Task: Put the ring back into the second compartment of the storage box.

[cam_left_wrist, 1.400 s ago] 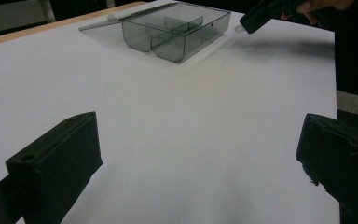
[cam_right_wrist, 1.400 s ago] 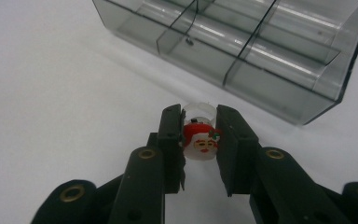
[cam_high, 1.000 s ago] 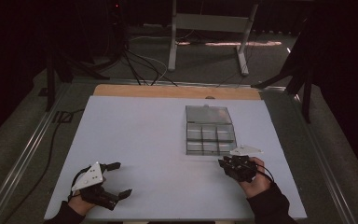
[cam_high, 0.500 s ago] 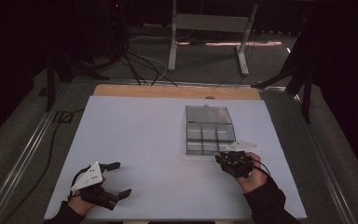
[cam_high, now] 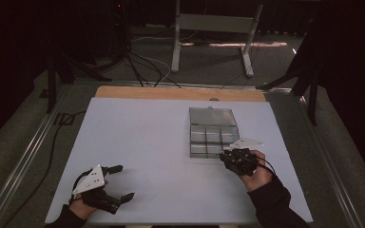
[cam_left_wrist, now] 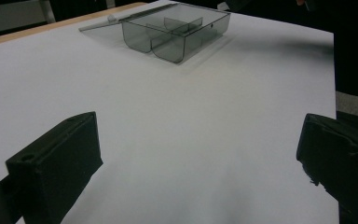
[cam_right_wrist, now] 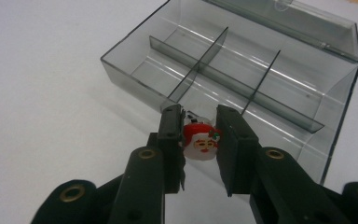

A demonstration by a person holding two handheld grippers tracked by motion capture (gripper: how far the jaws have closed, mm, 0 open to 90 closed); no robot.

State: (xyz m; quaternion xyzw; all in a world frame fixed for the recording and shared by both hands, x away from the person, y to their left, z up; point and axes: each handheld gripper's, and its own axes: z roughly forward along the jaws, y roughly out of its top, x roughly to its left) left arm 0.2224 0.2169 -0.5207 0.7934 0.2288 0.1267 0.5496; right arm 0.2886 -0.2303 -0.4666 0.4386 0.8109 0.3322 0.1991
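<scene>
Santa figure [cam_right_wrist: 200, 142] between right gripper [cam_right_wrist: 199, 144] fingers [cam_right_wrist: 171, 135]

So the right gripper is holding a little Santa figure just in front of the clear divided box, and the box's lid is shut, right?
Not quite. The lid is open, folded back behind the clear divided box, as the right gripper view shows. The rest holds: the right gripper pinches a little Santa figure just in front of the box's near wall.
</scene>
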